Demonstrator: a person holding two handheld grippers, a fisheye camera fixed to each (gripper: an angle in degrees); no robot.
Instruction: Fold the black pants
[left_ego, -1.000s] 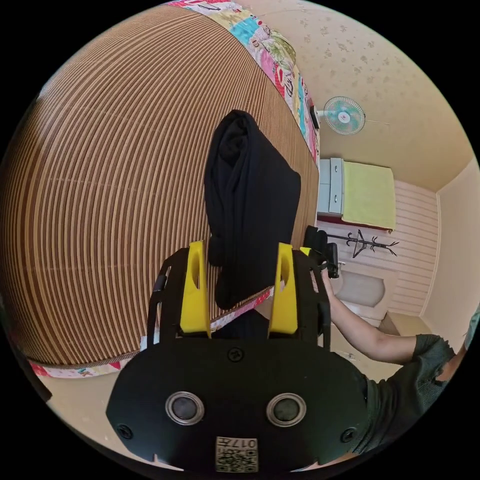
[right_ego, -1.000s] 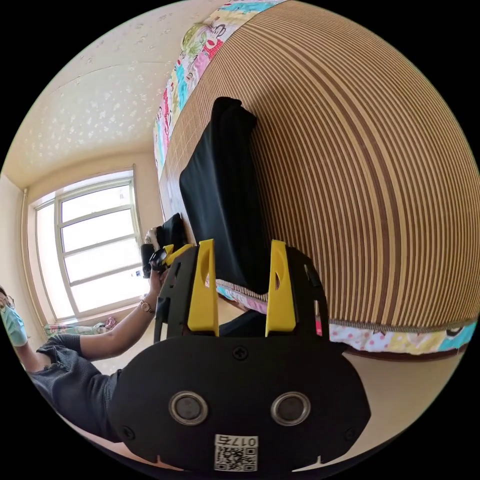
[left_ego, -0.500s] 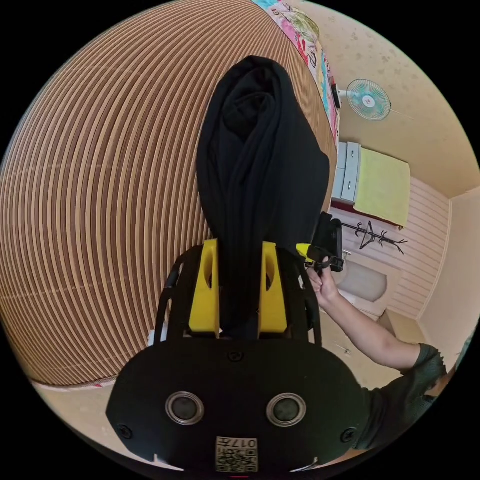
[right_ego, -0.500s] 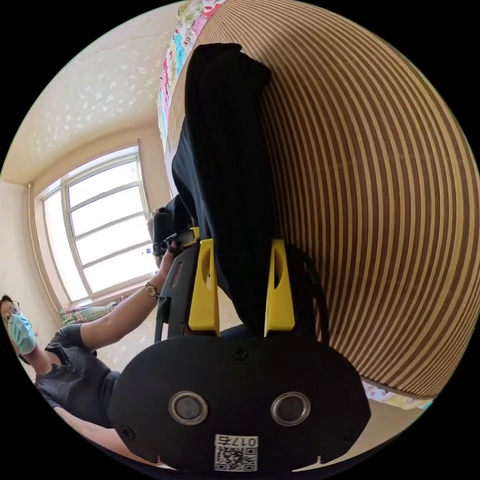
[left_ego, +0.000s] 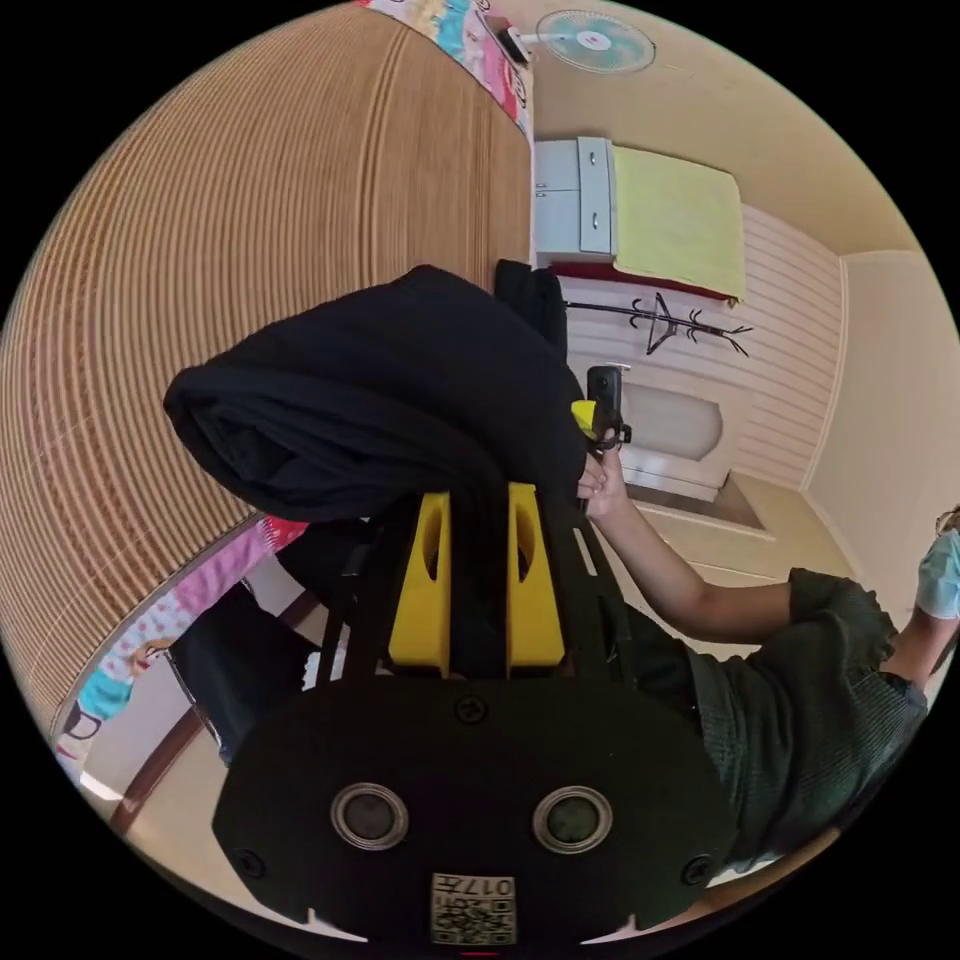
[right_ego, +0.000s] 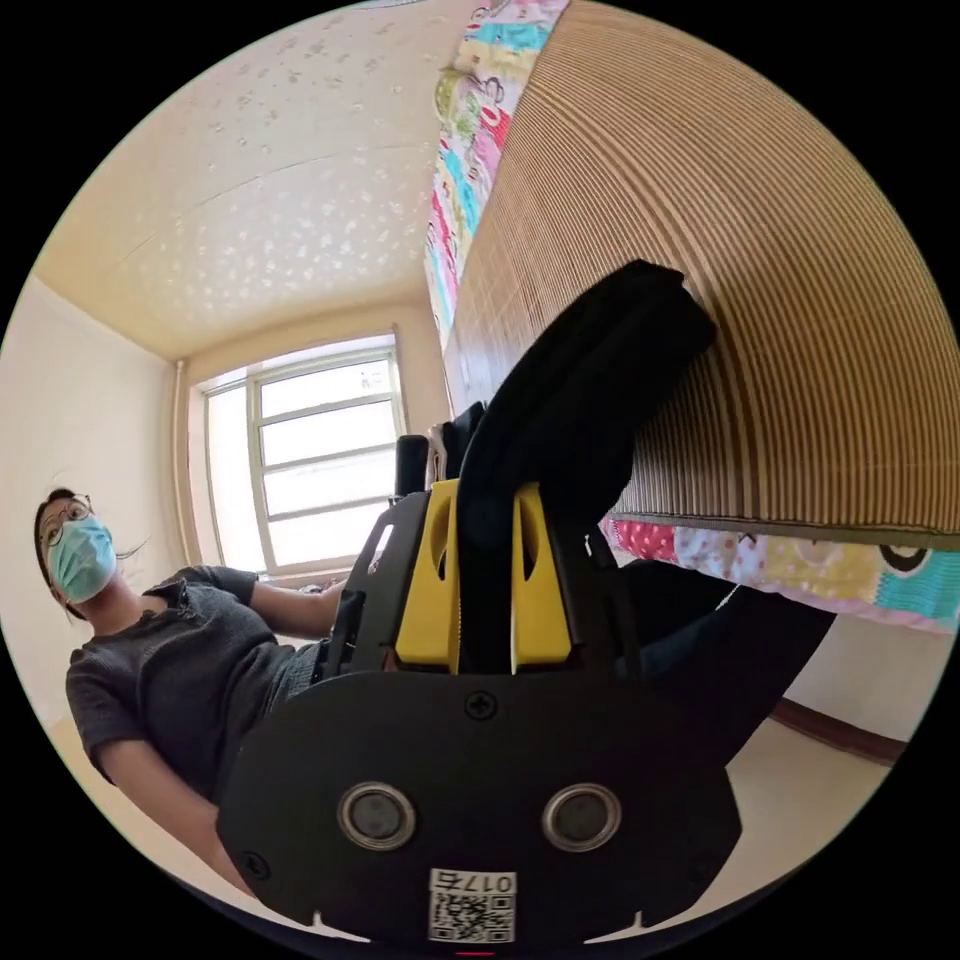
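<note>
A bed's striped bamboo mat (left_ego: 200, 250) carries part of the black pants (left_ego: 400, 400).

Hidden and cut-off parts

The black pants (left_ego: 380, 420) covered part of the striped mat (left_ego: 200, 300); their clamped edge was hidden between the left gripper (left_ego: 478, 510) jaws, and the fan (left_ego: 592, 28) was cropped.

We see the pants (left_ego: 380, 400) are soft, matt black cloth. The left gripper (left_ego: 478, 520) and right gripper (right_ego: 484, 530) have smooth yellow plastic jaws on matt black plastic. The mat (left_ego: 250, 230) looks like ribbed woven bamboo, with bright printed cloth on its edge.
</note>
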